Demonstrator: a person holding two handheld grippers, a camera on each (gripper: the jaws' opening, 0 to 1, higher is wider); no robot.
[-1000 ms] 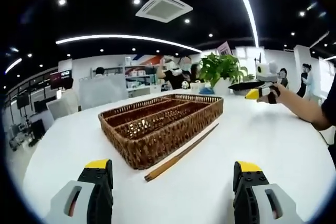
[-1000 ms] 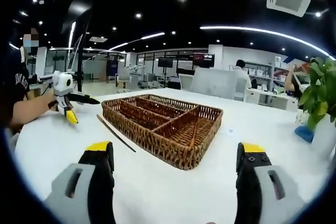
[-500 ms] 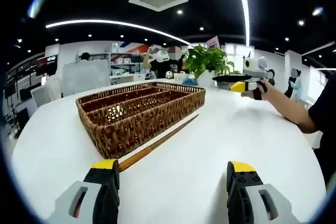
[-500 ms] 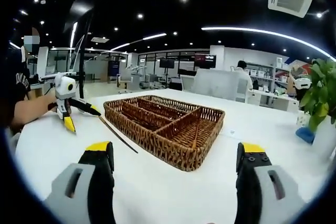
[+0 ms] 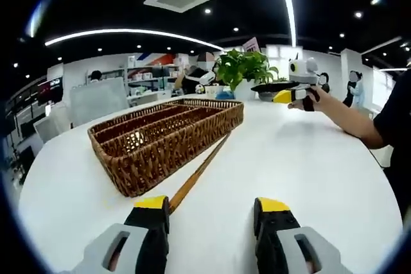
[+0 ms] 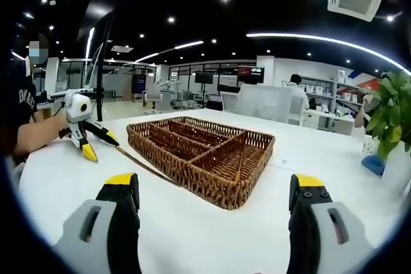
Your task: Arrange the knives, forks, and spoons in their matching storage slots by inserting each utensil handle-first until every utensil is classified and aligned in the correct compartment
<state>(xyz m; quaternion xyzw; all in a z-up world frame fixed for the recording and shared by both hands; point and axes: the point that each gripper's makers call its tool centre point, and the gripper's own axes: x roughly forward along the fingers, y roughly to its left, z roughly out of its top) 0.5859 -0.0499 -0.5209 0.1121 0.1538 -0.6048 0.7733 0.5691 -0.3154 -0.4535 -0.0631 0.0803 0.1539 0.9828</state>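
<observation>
The left gripper (image 5: 209, 219), grey with yellow-tipped jaws, is spread fairly wide and grasps nothing; its left jaw tip sits right at the near end of a long thin brown wooden stick (image 5: 198, 174) that lies on the white round desk (image 5: 308, 165) along the side of the woven brown wicker tray (image 5: 168, 136) with long compartments. In the right gripper view, the right gripper (image 6: 215, 187) hangs above the near edge of the desk, jaws wide apart, empty.

By my reading the task has barely begun: the tray's slots look empty in both views, though something pale glints in one compartment in the left gripper view, too small to identify. No knives, forks or spoons are recognisable; the stick is the one loose piece, still outside the tray.

The left gripper view shows a green potted plant (image 5: 243, 68) beyond the tray; the right gripper view shows the tray's divider layout (image 6: 200, 149) more plainly
</observation>
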